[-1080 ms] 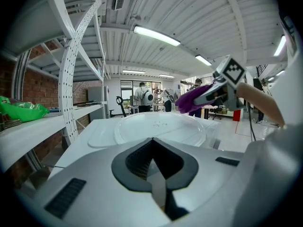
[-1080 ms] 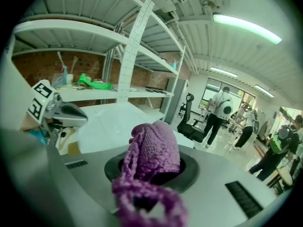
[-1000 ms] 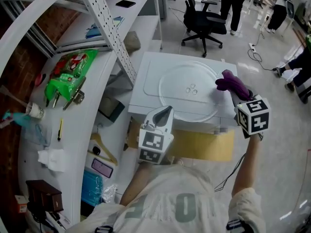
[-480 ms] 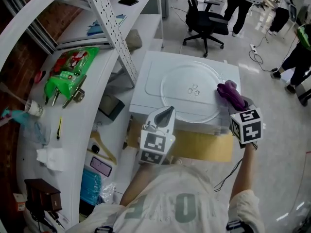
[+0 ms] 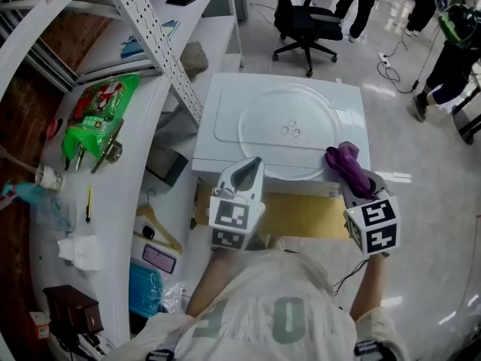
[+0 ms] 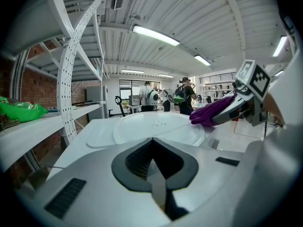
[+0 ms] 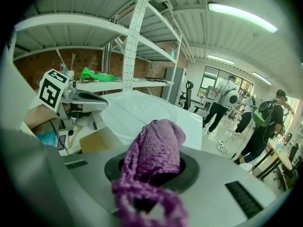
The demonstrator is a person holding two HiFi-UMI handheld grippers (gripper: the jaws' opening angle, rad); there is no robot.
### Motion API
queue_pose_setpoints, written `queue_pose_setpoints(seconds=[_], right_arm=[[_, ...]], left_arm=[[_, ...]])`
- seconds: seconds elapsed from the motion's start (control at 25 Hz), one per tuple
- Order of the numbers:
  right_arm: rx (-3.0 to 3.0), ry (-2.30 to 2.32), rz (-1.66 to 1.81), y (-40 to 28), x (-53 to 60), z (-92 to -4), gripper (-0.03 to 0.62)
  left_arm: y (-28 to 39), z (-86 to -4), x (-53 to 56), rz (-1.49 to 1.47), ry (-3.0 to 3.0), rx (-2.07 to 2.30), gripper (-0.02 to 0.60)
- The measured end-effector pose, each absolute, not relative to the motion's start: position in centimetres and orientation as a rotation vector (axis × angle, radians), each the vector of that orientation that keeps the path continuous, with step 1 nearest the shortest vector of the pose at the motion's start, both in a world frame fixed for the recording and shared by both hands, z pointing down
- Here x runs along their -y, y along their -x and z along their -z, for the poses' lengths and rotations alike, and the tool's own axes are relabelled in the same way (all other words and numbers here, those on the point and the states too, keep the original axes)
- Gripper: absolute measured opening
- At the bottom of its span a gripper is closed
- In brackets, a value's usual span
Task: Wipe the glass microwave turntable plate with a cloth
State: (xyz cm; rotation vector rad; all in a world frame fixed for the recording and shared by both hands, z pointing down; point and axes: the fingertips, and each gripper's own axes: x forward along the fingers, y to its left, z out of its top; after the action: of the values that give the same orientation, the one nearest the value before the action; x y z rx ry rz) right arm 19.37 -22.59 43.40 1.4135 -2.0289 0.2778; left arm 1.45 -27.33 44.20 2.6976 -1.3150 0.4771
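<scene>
The clear glass turntable plate (image 5: 293, 130) lies flat on top of a white microwave (image 5: 225, 111); it also shows ahead in the left gripper view as the plate (image 6: 156, 126) and the right gripper view as the plate (image 7: 137, 110). My right gripper (image 5: 347, 168) is shut on a purple cloth (image 5: 346, 164), which hangs at the plate's near right edge. The cloth (image 7: 154, 150) fills the jaws in its own view. My left gripper (image 5: 249, 170) is shut and holds nothing, just short of the microwave's front edge.
A shelf unit on the left carries a green bag (image 5: 98, 111), tools and tissue (image 5: 79, 250). A cardboard box (image 5: 301, 213) sits below the microwave's front. An office chair (image 5: 304, 21) and people (image 5: 443, 59) stand behind.
My right gripper with the cloth has drawn back toward me, from over the plate's right side to its near right edge. The left gripper has barely moved.
</scene>
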Motion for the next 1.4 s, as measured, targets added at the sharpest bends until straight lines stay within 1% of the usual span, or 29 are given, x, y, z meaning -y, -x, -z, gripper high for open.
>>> queue_pose_setpoints(seconds=[0.24,0.48,0.56,0.72,0.88,1.16,1.4], right_arm=[[2.047,-1.534,-0.260,-20.1,23.2,-42.5,0.055],[2.105,-1.584,-0.177,-18.9,24.9,-40.2,0.055],[2.150,-1.595,-0.141,-18.2,25.4,-38.5,0.055],[2.238,-1.669,-0.068,-17.9,25.8,-34.8,0.055],[2.356,-1.663,-0.077,-17.8,25.1,-32.6,0.055],[2.460,-1.537,-0.084,-17.2,23.5,-32.2,0.055],[2.437,-1.504,-0.127,-16.1,20.9,-34.3,0.055]], left_arm=[[-1.7,-44.3,27.4,-0.532,-2.702,1.313,0.003],[-1.6,-41.9,28.3,-0.482,-2.740,1.337,0.003],[-1.2,-39.9,28.5,-0.431,-2.765,1.372,0.003],[-1.0,-34.8,28.6,-0.216,-2.833,1.389,0.003],[-0.9,-31.2,28.5,-0.080,-2.870,1.435,0.003],[1.4,-32.5,27.3,-0.108,-2.748,1.531,0.003],[1.5,-32.7,25.5,-0.136,-2.779,1.564,0.003]])
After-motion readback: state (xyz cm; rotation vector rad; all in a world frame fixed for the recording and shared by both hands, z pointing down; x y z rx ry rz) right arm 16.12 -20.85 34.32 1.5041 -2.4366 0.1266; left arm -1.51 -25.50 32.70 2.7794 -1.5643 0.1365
